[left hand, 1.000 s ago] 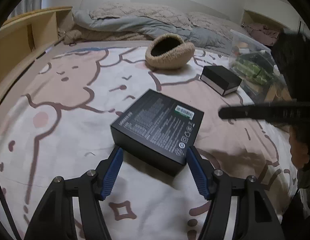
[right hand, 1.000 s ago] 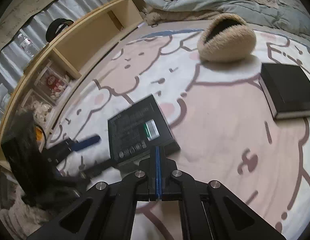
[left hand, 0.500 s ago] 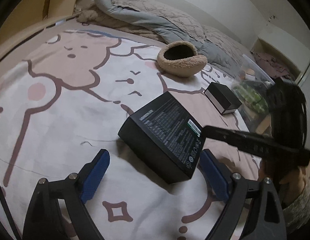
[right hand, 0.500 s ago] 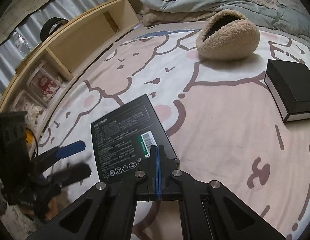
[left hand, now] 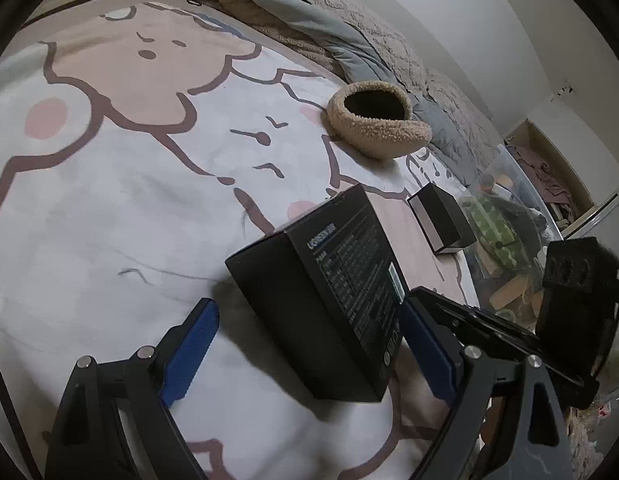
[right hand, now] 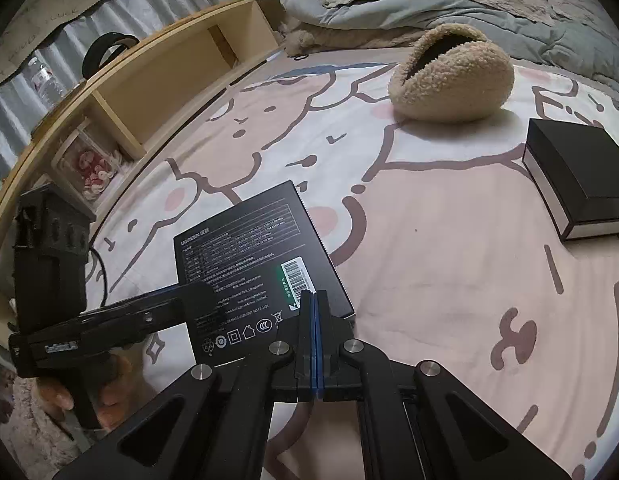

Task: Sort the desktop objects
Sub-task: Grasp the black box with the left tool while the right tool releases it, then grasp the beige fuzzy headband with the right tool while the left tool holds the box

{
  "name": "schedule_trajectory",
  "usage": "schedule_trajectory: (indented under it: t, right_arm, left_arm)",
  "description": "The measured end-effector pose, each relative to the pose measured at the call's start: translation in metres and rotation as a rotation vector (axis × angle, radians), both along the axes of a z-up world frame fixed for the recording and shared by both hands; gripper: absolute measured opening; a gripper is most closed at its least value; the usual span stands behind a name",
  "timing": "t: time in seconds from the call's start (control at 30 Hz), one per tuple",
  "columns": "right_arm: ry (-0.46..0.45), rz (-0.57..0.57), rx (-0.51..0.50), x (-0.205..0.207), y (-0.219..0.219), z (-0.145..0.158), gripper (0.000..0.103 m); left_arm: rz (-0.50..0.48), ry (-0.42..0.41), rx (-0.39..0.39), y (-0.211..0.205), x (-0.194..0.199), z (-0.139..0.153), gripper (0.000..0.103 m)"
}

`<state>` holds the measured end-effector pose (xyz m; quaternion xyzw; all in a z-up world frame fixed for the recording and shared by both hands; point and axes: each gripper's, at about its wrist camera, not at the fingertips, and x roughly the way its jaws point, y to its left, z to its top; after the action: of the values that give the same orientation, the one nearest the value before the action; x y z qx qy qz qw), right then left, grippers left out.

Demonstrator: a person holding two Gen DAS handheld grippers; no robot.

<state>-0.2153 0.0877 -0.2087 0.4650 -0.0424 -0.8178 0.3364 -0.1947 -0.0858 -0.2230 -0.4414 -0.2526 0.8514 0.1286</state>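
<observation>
The black box (left hand: 329, 292) lies on the bed (left hand: 109, 200), printed face up, in the middle of the cartoon-print cover. Your left claw (left hand: 309, 356) is released, its blue pads standing wide either side of the box's near end; neither pad (left hand: 189, 352) presses on it. Your right claw (right hand: 314, 336) is clenched with nothing between its pads, and its tip rests at the box's near corner by the barcode label (right hand: 295, 280). In the right view, one left-claw finger (right hand: 165, 312) lies across the box's lower left edge. Farther off, well apart, a smaller black box (right hand: 577, 184) with a silver side sits on the cover, and a fleecy tan slipper (right hand: 449, 76) lies beyond it near the rumpled grey quilt (right hand: 449, 4). A wooden shelf (right hand: 149, 76) runs along the bed's side.
</observation>
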Motion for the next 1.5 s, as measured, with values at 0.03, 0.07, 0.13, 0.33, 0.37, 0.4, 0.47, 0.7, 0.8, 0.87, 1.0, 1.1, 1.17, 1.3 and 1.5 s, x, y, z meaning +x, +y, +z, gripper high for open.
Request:
schedule_trajectory:
  t: [0.03,0.07,0.13,0.33,0.37,0.4,0.47,0.7,0.8,0.87,1.0,1.1,1.17,1.3,1.5]
  right_arm:
    - [-0.002,-0.002,-0.004,0.000,0.001,0.000,0.001]
    - [-0.003,-0.004,-0.006,0.000,0.001,-0.001,0.001]
    - [-0.006,-0.004,-0.008,-0.001,0.000,-0.001,0.001]
    - [0.003,-0.004,0.002,-0.003,0.000,-0.001,0.001]
    - [0.001,-0.007,0.000,-0.004,0.002,-0.001,0.001]
    - [-0.005,-0.008,-0.004,-0.005,0.003,-0.002,0.001]
    - [-0.015,-0.006,-0.013,-0.007,0.005,-0.001,0.001]
    - [-0.053,-0.040,-0.035,-0.026,0.015,0.004,0.001]
    - [-0.068,-0.085,-0.075,-0.046,0.025,0.009,0.001]
    - [-0.081,-0.122,-0.096,-0.063,0.030,0.014,0.001]
    - [-0.053,-0.219,-0.141,-0.096,0.039,0.032,0.002]
    - [-0.048,-0.286,-0.162,-0.119,0.040,0.043,0.018]
    - [-0.057,-0.343,-0.183,-0.136,0.040,0.049,0.063]
    - [-0.099,-0.432,-0.189,-0.163,0.038,0.050,0.073]
    - [-0.221,-0.574,-0.174,-0.208,0.033,0.025,0.073]
  left_arm:
    - [-0.001,0.000,0.004,0.001,-0.001,-0.001,0.090]
    - [0.002,0.001,0.013,0.002,-0.003,-0.002,0.090]
    - [0.010,0.007,0.035,0.003,-0.005,-0.004,0.087]
    - [0.001,0.001,0.088,0.014,-0.014,-0.008,0.070]
    - [-0.003,-0.001,0.086,0.016,-0.015,-0.008,0.066]
    - [0.002,0.001,0.087,0.017,-0.015,-0.008,0.066]
    - [0.012,0.008,0.098,0.016,-0.014,-0.008,0.064]
    - [0.030,0.070,0.032,0.022,-0.011,0.009,0.059]
    - [0.062,0.131,-0.059,0.025,-0.007,0.023,0.056]
    - [0.085,0.165,-0.121,0.025,-0.005,0.031,0.056]
    - [0.118,0.232,-0.272,0.026,-0.003,0.043,0.056]
    - [0.144,0.276,-0.366,0.022,0.003,0.046,0.055]
    - [0.138,0.290,-0.434,0.021,0.006,0.044,0.055]
    - [0.084,0.283,-0.443,0.017,0.012,0.035,0.053]
    - [-0.053,0.296,-0.491,0.041,0.024,0.029,0.046]
